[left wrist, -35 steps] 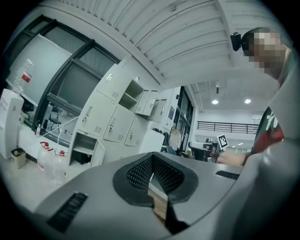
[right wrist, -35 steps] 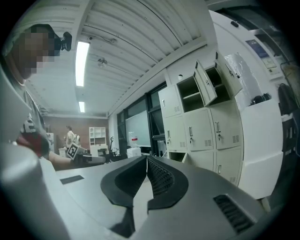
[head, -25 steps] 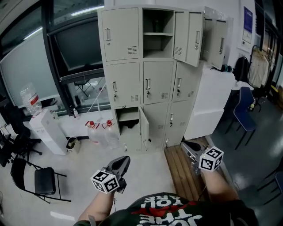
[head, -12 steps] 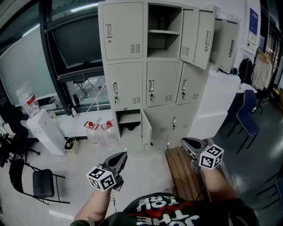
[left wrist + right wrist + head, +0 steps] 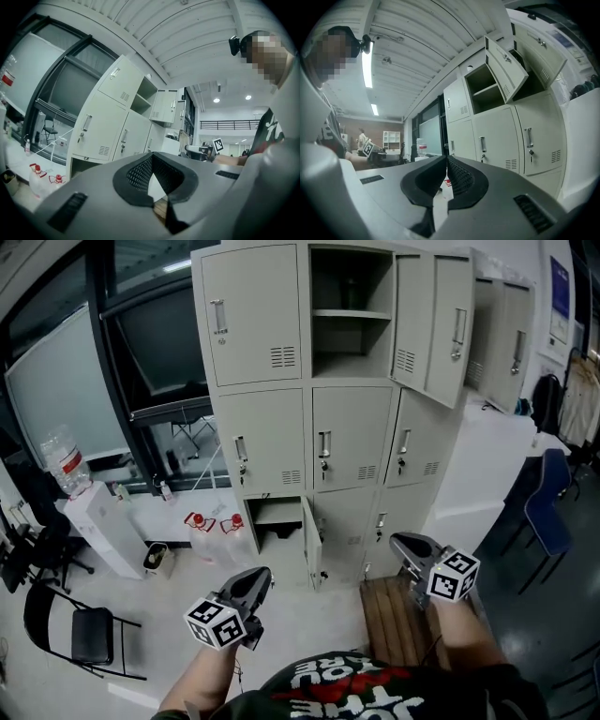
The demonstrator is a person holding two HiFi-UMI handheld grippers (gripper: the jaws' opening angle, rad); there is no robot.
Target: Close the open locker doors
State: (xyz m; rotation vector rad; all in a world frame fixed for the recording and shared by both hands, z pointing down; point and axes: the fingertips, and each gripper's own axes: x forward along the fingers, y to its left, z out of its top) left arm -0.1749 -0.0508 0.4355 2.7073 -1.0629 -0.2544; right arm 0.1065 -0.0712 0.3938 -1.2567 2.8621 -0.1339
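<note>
A grey bank of lockers (image 5: 272, 437) stands ahead. Its top middle compartment (image 5: 349, 310) is open, its door (image 5: 412, 320) swung out to the right beside another open door (image 5: 452, 329). The bottom left compartment (image 5: 277, 521) is open too, with its door (image 5: 312, 542) ajar. My left gripper (image 5: 260, 579) is shut and empty, held low, well short of the bottom left locker. My right gripper (image 5: 403, 544) is shut and empty, in front of the bottom right locker. The left gripper view shows closed tips (image 5: 152, 155); the right gripper view shows closed tips (image 5: 446, 157) and the open top door (image 5: 504, 70).
A wooden pallet (image 5: 394, 620) lies on the floor under my right hand. Water jugs (image 5: 211, 526) stand left of the lockers, by a white dispenser (image 5: 98, 521) with a bottle (image 5: 64, 457). A black chair (image 5: 80, 634) stands at left, a blue chair (image 5: 548, 512) at right.
The lockers have grown larger and nearer in the head view. Both grippers have been carried forward towards them, still shut and empty.
</note>
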